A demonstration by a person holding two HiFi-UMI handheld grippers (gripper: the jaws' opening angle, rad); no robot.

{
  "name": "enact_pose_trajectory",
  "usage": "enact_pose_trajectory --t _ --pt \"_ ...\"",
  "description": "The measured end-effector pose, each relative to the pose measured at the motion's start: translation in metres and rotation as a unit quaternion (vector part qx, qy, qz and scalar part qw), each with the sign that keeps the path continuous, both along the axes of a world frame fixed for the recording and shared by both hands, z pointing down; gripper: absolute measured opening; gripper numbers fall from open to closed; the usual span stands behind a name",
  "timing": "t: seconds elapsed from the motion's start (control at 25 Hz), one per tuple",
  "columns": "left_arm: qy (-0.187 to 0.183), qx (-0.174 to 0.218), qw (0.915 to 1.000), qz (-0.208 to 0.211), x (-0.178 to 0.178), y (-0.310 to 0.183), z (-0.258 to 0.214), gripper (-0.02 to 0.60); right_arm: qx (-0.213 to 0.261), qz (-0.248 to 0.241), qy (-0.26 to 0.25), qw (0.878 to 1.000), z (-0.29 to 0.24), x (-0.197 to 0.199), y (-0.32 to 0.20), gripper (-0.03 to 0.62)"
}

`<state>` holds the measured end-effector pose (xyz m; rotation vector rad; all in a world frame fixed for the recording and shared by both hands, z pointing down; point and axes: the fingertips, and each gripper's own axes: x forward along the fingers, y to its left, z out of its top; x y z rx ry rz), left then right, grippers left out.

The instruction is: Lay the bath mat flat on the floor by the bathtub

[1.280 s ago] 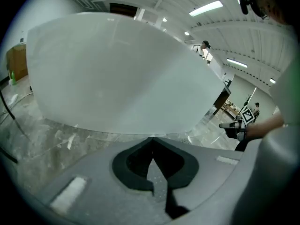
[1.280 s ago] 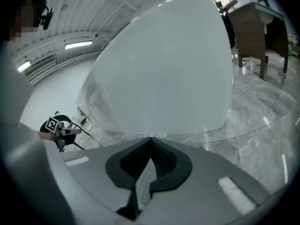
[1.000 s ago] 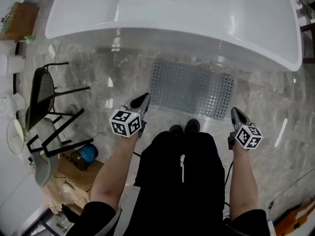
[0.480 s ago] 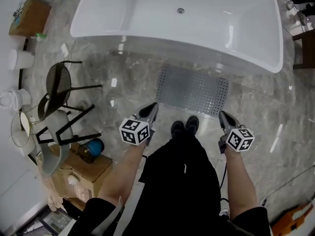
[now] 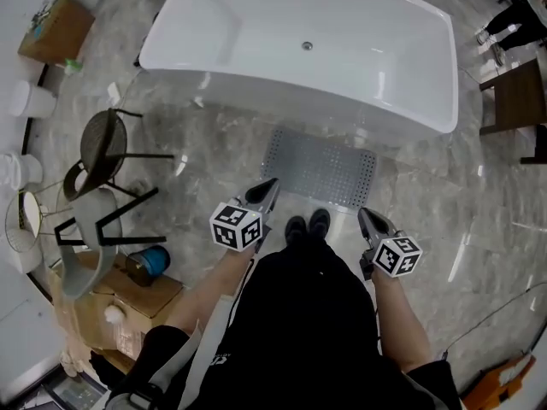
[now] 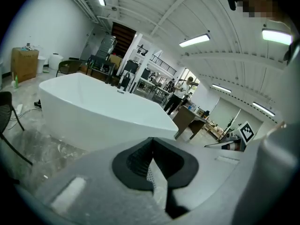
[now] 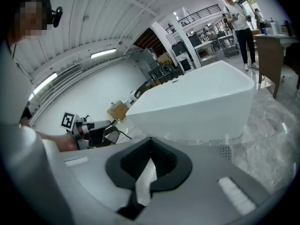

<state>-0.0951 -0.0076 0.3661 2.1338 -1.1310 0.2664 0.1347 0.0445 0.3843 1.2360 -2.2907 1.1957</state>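
Observation:
A grey perforated bath mat (image 5: 320, 168) lies flat on the marble floor, right in front of the white bathtub (image 5: 299, 49). My left gripper (image 5: 268, 185) hangs above the mat's near left corner, jaws shut and empty. My right gripper (image 5: 364, 216) is level with the mat's near right corner, also shut with nothing in it. Both gripper views look along closed jaws at the bathtub (image 6: 93, 111) (image 7: 197, 104); a corner of the mat (image 7: 226, 151) shows in the right gripper view. The person's shoes (image 5: 307, 226) stand at the mat's near edge.
A black wire chair (image 5: 107, 148) and a grey chair (image 5: 85, 246) stand at the left, with cardboard boxes (image 5: 141, 293) and a blue container (image 5: 154, 261) near them. A brown table (image 5: 511, 101) is at the right. People stand beyond the tub (image 7: 239, 22).
The head view has pulled back and up, so the tub and mat look smaller. Both grippers stayed shut and drew in closer to the person's body, away from the mat.

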Motion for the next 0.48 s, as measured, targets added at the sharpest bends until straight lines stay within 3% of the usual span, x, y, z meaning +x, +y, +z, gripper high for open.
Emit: enact_pose_trajectory --t 0.2,0.48 --pt "0.018 0.025 0.9991 0.027 0.013 0.008 -0.039 0.006 0.036 -0.002 0.013 0.999 -0.042 0.001 0.003 -0.002" --pt "0.008 0.081 0.9947 0.063 0.048 0.003 -0.095 0.006 0.103 0.002 0.006 0.995 -0.101 0.012 -0.018 -0.002"
